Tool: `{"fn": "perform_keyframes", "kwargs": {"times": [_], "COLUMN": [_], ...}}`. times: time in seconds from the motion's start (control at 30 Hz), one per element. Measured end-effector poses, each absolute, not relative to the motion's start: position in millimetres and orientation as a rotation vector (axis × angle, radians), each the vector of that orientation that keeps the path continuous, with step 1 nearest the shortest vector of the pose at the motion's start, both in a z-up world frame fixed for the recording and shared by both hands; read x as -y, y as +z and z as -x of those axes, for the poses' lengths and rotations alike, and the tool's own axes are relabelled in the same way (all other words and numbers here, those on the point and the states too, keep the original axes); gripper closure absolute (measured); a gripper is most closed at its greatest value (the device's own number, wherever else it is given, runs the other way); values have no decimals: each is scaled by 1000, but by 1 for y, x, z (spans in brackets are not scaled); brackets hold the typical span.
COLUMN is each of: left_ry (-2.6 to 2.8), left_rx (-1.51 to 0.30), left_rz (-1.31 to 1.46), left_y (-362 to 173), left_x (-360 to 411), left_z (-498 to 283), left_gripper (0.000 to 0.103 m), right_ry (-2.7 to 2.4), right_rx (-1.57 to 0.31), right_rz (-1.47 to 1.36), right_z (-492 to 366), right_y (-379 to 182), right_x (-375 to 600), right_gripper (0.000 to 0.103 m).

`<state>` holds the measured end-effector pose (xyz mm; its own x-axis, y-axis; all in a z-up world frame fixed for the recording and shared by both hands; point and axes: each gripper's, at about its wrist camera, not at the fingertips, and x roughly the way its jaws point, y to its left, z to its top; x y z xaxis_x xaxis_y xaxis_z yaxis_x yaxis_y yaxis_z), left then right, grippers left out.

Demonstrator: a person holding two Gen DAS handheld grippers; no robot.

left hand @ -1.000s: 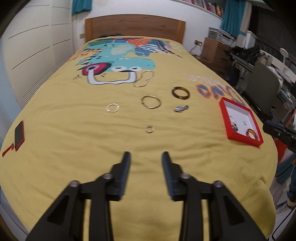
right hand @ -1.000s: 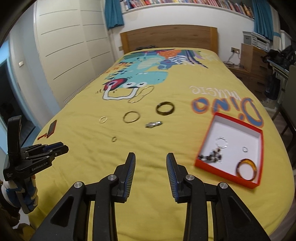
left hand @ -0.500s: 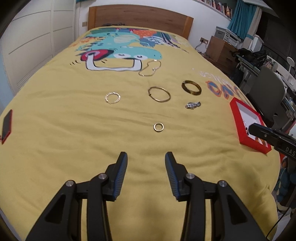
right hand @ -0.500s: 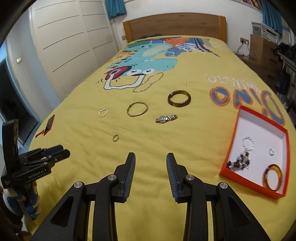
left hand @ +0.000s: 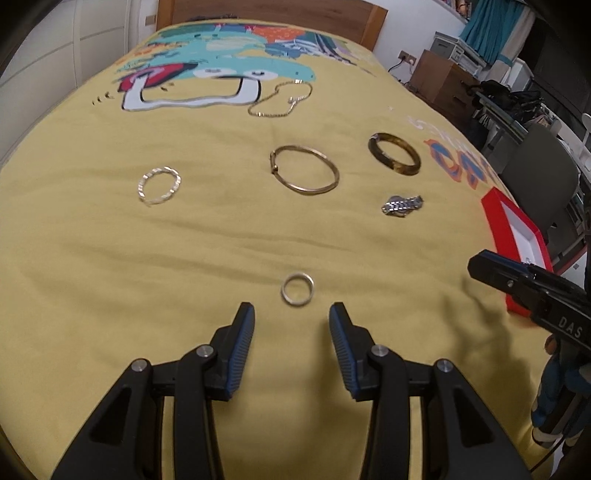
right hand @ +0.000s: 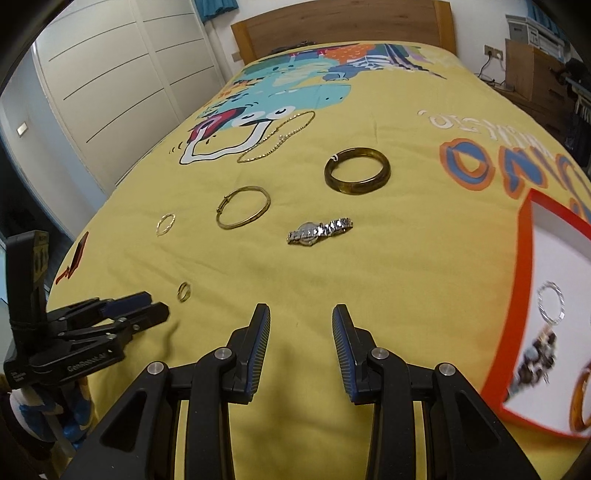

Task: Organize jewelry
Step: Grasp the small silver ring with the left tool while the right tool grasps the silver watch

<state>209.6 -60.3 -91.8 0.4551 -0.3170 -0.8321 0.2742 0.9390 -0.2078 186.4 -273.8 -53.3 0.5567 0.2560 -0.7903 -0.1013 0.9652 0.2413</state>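
Note:
Jewelry lies spread on a yellow bedspread. A small silver ring [left hand: 297, 289] lies just ahead of my left gripper [left hand: 291, 319], which is open and empty. Farther off are a twisted silver ring [left hand: 159, 184], a gold bangle [left hand: 304, 173], a dark amber bangle [left hand: 394, 154], a silver watch [left hand: 402, 205] and a gold chain [left hand: 282, 104]. My right gripper [right hand: 300, 325] is open and empty, with the watch [right hand: 319, 230] ahead of it. The red tray [right hand: 526, 280] at its right holds a silver ring, a dark beaded piece and an amber bangle.
A wooden headboard [right hand: 340, 27] closes the far end of the bed. White wardrobe doors [right hand: 110, 74] stand on the left. A red phone [right hand: 75, 256] lies near the bed's left edge. A desk, a chair and drawers crowd the right side.
Both grippers have come forward and down toward the bedspread. The small ring now lies close in front of the left fingers, and the watch is nearer the right ones.

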Motion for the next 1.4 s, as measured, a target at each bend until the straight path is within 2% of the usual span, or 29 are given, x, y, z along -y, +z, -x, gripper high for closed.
{"fn": "perform_keyframes", "kwargs": {"times": [0.17, 0.2, 0.27, 0.3, 0.53, 0.8, 0.93, 1.07, 1.17, 1.3, 1.4], "left_ry": [-374, -375, -378, -381, -388, -400, -400, -394, -390, -382, -378], "left_rx": [-1059, -1058, -1055, -1053, -1035, -1014, -1011, -1004, -998, -991, -984], "left_rz": [32, 32, 29, 22, 2, 13, 32, 49, 54, 61, 63], "left_y": [-107, -108, -110, -111, -110, -103, -101, -98, -96, -91, -86], "left_x": [71, 71, 71, 72, 72, 65, 57, 51, 48, 43, 42], "left_z": [-224, -225, -227, -228, -226, -220, -219, -220, -218, -215, -212], "left_gripper": [65, 67, 82, 84, 84, 84, 84, 84, 84, 84, 84], "right_ry": [221, 223, 222, 222, 219, 193, 186, 161, 117, 90, 108], "right_rx": [-966, -968, -972, -975, -988, -963, -951, -945, -945, -951, -957], "right_rz": [-188, -191, -194, -196, -245, -286, -314, -285, -219, -162, -167], "right_z": [-206, -209, -214, -217, -238, -265, -277, -285, -287, -285, -280], "right_y": [-64, -66, -71, -74, -92, -97, -98, -99, -101, -103, -102], "right_x": [275, 275, 276, 276, 276, 271, 267, 257, 248, 248, 251], "right_gripper": [66, 66, 66, 66, 59, 57, 48, 46, 54, 76, 77]}}
